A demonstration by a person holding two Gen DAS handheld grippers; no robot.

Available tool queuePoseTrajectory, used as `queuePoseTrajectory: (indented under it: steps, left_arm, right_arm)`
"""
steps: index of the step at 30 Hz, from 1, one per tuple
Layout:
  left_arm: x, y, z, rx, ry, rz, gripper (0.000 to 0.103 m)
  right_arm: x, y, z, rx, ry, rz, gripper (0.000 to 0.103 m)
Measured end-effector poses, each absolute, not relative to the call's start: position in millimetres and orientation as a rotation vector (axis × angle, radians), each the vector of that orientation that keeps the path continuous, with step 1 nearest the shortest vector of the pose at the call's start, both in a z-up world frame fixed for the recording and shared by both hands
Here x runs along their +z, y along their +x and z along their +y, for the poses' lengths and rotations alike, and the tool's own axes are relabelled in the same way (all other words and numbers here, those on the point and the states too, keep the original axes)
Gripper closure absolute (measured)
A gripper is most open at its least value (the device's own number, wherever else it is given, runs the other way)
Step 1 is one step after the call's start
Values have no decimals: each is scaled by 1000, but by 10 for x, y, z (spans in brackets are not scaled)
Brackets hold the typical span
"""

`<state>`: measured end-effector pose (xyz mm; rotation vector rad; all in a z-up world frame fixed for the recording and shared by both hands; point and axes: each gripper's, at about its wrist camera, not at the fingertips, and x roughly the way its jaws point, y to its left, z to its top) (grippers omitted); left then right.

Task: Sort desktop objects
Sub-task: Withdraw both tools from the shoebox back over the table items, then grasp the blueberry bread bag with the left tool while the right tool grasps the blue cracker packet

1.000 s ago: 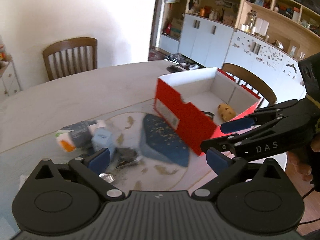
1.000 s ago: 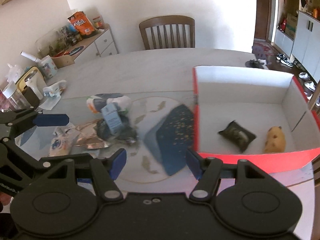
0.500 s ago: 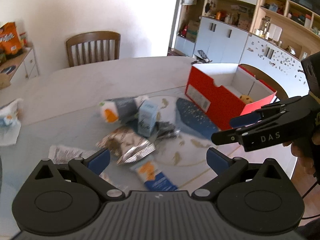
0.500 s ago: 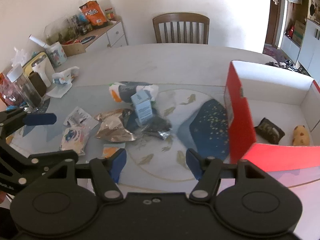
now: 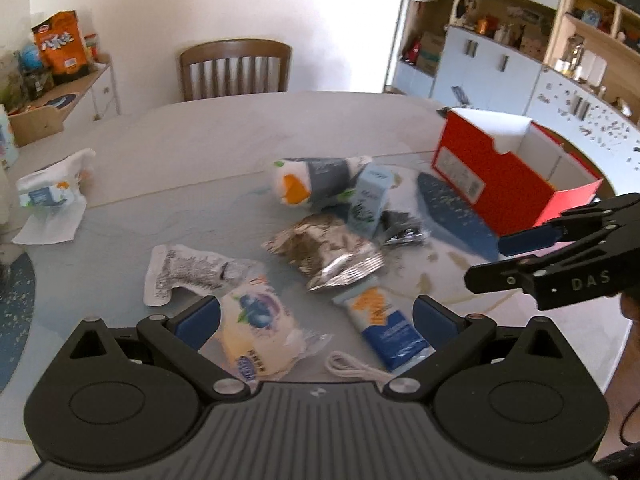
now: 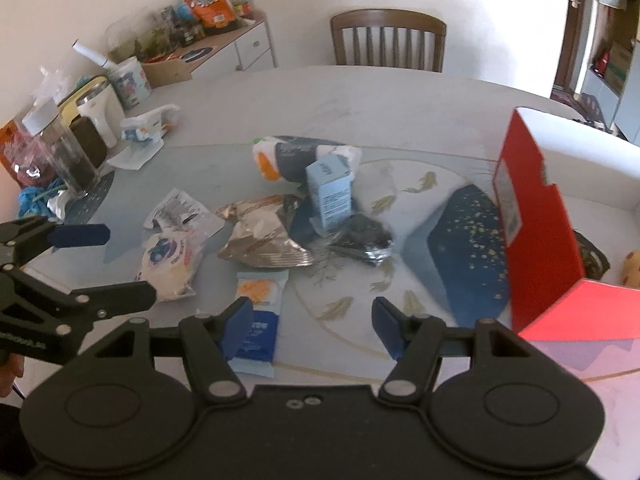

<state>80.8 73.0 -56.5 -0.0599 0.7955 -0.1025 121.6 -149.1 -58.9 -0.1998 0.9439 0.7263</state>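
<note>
Packets point(image 6: 264, 246) left of box point(image 6: 536, 236)

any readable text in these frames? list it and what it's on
"DAS": on the right gripper, along its black finger link.
Orange snack bag on the sideboard: white lettering, too blurred to read.
Light blue carton: label print too small to read.
Red box: white end sticker, unreadable.
White wrapper: dense print, unreadable.
Blueberry packet and blue-orange packet: blurred.

bright daylight, fisheye warp, blur
</note>
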Motion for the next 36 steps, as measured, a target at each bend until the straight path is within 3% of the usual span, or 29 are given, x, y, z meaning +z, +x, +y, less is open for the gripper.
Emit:
queuePoseTrajectory:
  steps: [22, 36]
  left_arm:
    - [-949, 1038, 998, 38, -164, 835, 1]
    - [-1128, 1154, 1016, 79, -161, 876, 1]
  right_arm:
    - [-1015, 1109, -935, 744, -252, 957, 38]
    - [-1224, 1192, -799, 728, -310, 992, 45]
